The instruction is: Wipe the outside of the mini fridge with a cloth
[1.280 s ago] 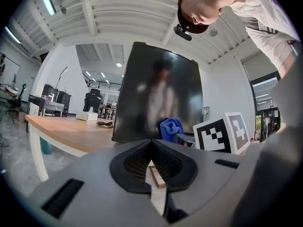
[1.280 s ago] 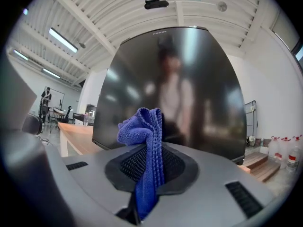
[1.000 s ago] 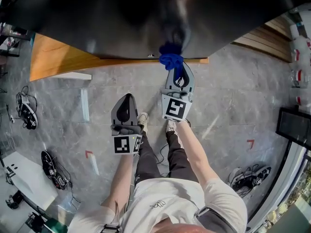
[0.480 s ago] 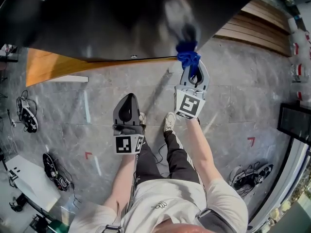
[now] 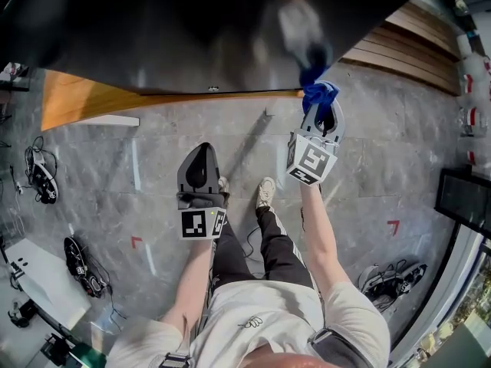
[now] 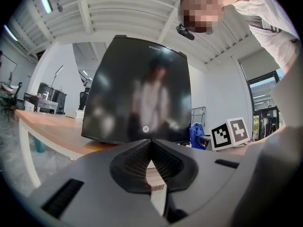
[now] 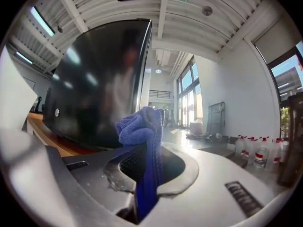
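Observation:
A glossy black mini fridge [image 5: 192, 37] stands on a wooden tabletop [image 5: 84, 98]; its door fills the left gripper view [image 6: 139, 98] and the right gripper view [image 7: 94, 93]. My right gripper [image 5: 321, 107] is shut on a blue cloth [image 5: 318, 94], bunched above its jaws [image 7: 142, 126] and held at the lower right corner of the fridge door. My left gripper [image 5: 198, 159] hangs back from the fridge, shut with nothing in it [image 6: 151, 148]. The cloth also shows at the right in the left gripper view [image 6: 196, 134].
Grey tiled floor [image 5: 368, 167] lies below, with cables and gear at the left [image 5: 42, 179] and lower right [image 5: 391, 278]. Wooden slats [image 5: 406, 44] run at the upper right. Bottles [image 7: 253, 152] stand in the right background. The person's legs and shoes [image 5: 265, 194] are between the grippers.
My right gripper has carried the blue cloth rightward along the bottom edge of the fridge door. The left gripper has stayed nearly where it was.

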{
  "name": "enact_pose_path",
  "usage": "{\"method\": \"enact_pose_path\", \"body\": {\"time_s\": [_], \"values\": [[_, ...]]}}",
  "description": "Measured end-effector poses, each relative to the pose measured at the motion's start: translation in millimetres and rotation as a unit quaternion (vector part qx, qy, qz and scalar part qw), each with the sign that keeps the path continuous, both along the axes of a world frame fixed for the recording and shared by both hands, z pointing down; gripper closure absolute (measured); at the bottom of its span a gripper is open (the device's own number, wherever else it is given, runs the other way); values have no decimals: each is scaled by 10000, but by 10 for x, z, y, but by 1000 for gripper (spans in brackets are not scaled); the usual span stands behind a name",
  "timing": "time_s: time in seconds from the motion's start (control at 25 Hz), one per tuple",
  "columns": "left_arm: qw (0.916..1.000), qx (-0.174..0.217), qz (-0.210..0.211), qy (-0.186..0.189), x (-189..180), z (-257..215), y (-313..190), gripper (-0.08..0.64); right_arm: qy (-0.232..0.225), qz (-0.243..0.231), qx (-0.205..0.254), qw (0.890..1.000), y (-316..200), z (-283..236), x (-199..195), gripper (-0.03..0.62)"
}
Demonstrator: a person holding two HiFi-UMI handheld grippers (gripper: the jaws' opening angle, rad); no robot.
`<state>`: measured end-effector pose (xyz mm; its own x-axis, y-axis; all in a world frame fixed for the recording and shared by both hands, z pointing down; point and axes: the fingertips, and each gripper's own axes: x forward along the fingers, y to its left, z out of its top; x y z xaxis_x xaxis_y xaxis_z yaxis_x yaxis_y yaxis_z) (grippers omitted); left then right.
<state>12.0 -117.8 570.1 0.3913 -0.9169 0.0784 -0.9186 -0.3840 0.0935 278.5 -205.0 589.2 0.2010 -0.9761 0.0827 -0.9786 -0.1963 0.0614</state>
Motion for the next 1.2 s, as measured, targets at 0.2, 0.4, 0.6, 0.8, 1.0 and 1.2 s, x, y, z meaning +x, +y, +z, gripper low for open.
{"method": "enact_pose_path", "body": {"time_s": [0.2,0.4,0.6,0.8,1.0,1.2], "values": [[9998,209,-20,-31,-33,-342,-64,555,96,21,-41,9999,227,-264,116,531],[9982,594,28,116,-76,-941,-163,555,12,-95,173,9998,556,-993,22,531],[9972,691,33,294,-206,-1658,3,555,-142,-482,228,9985,1042,-1720,-401,531],[9957,886,0,271,-155,-2097,202,555,-675,-848,325,9936,1321,-2184,-626,531],[9927,1183,4,234,-448,-2289,193,555,-431,-1356,535,9884,1348,-2367,-1227,530],[9910,1323,-31,210,-619,-2444,175,555,-296,-1714,532,9833,1359,-2441,-1595,529]]}}
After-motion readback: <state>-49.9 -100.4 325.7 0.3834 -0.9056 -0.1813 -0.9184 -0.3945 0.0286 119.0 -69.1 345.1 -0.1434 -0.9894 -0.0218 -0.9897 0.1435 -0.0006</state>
